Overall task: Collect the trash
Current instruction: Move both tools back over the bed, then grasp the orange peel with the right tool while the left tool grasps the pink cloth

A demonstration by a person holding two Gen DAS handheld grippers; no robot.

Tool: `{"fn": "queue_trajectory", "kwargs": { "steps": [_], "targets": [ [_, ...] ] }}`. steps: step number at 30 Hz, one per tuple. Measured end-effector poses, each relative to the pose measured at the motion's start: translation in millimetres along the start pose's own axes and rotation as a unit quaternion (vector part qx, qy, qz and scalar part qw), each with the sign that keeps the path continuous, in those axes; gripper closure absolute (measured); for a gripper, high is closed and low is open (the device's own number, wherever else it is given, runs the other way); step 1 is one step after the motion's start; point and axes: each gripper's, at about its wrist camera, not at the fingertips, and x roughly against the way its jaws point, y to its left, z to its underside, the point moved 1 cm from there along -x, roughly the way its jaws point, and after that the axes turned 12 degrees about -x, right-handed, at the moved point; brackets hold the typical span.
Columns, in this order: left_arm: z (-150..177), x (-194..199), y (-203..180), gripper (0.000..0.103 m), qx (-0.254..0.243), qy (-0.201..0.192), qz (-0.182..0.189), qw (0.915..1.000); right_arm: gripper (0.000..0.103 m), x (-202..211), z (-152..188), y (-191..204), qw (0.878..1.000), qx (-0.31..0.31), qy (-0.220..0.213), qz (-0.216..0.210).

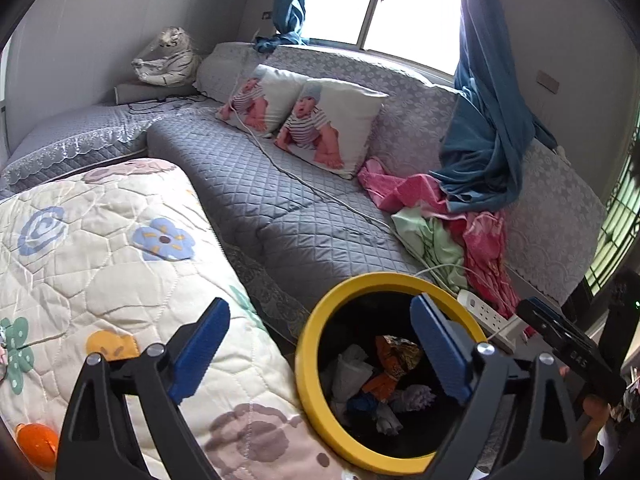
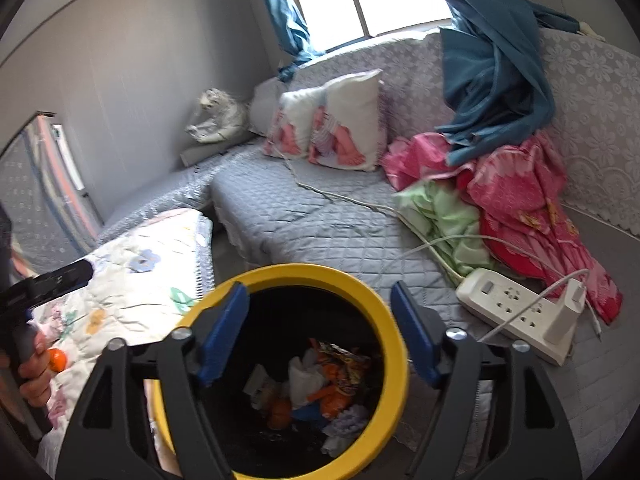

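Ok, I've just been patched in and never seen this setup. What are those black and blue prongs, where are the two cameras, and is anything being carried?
The prongs are hand-held grippers, one per hand, with a camera on each looking along its blue pads. The left gripper and right gripper both hang over the yellow-rimmed black trash bin, jaws open and empty. Crumpled wrappers and tissues lie inside the bin. Behind is a grey quilted sofa with a white power strip on it; left of the bin is a cream floral quilt.
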Motion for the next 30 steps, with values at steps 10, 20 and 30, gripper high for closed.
{"fn": "queue_trajectory", "kwargs": {
  "steps": [10, 20, 30],
  "targets": [
    [24, 61, 108, 0.008, 0.025, -0.011, -0.104, 0.9942, 0.016, 8, 35, 98, 0.982, 0.112, 0.024, -0.150],
    [82, 131, 244, 0.008, 0.101, -0.001, -0.206, 0.9734, 0.015, -26, 105, 239, 0.930, 0.209, 0.127, -0.275],
    [125, 140, 284, 0.008, 0.119, 0.020, -0.189, 0.9744, 0.016, -49, 165, 335, 0.881, 0.304, 0.182, -0.314]
  ]
}}
